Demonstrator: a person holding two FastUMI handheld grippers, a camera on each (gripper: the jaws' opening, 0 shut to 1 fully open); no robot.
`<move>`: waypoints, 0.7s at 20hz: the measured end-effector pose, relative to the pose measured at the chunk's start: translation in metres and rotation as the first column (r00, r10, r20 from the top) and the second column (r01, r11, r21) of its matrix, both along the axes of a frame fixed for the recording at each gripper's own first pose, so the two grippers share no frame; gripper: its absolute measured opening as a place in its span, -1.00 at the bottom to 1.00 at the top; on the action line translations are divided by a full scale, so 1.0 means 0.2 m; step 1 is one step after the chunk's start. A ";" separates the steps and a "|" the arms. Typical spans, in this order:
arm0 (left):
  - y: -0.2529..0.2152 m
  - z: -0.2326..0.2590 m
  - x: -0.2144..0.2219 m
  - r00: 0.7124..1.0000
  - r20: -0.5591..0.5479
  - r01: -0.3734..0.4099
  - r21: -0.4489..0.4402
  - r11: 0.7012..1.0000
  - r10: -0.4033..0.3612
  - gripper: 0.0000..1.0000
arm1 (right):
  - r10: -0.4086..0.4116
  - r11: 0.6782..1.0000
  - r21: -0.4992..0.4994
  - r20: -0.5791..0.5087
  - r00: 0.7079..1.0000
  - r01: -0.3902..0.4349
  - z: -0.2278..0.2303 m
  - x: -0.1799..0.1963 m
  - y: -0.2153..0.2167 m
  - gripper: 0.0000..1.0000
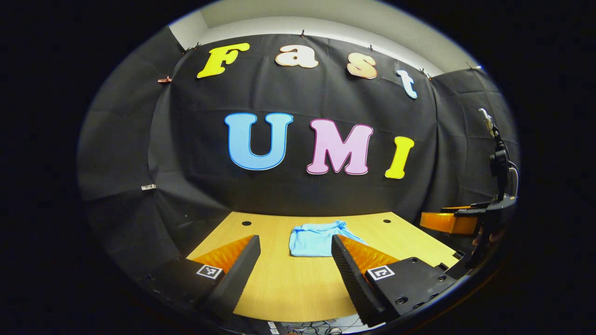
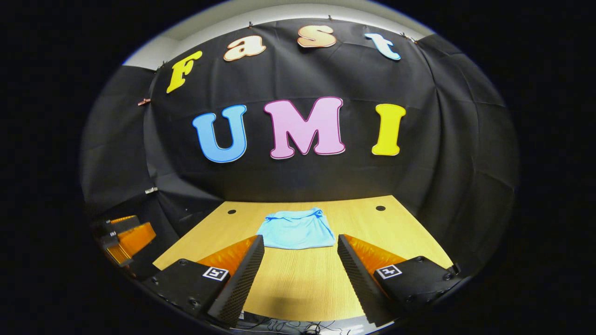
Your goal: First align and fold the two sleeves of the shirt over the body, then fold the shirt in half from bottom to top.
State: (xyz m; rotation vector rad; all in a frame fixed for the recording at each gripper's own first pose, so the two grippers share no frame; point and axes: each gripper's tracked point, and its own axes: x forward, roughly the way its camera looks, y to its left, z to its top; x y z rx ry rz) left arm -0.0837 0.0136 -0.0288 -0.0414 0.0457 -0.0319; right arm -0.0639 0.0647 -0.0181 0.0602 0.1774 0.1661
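Shirt (image 2: 296,229) folded on table (image 2: 298,284), beyond hand-held gripper (image 2: 300,253)

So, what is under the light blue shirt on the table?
The folded light blue shirt lies directly on the wooden table. Whatever the folded cloth covers cannot be seen.

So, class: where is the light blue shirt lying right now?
The shirt lies folded on the wooden table, near its far edge, beyond both open grippers.
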 end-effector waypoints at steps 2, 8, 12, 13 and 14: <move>-0.03 0.00 -0.04 1.000 0.011 0.009 -0.012 1.000 -0.009 0.94 | -0.020 1.000 -0.009 0.010 1.000 0.020 0.01 -0.05 -0.04 0.96; -0.08 0.04 -0.05 0.999 0.043 0.027 0.007 1.000 -0.027 0.94 | -0.055 0.998 0.012 -0.001 0.998 0.055 -0.03 -0.16 -0.10 0.96; -0.10 0.05 -0.03 0.998 0.045 0.048 0.023 0.999 -0.049 0.94 | -0.050 0.999 -0.010 -0.025 0.998 0.050 -0.09 -0.19 -0.08 0.96; -0.11 0.04 -0.02 0.998 0.044 0.053 0.026 0.998 -0.054 0.94 | -0.043 0.999 -0.010 -0.032 0.999 0.043 -0.11 -0.19 -0.07 0.97; -0.11 0.04 -0.01 0.998 0.041 0.056 0.026 0.998 -0.057 0.94 | -0.038 0.999 -0.010 -0.042 0.998 0.037 -0.12 -0.20 -0.05 0.97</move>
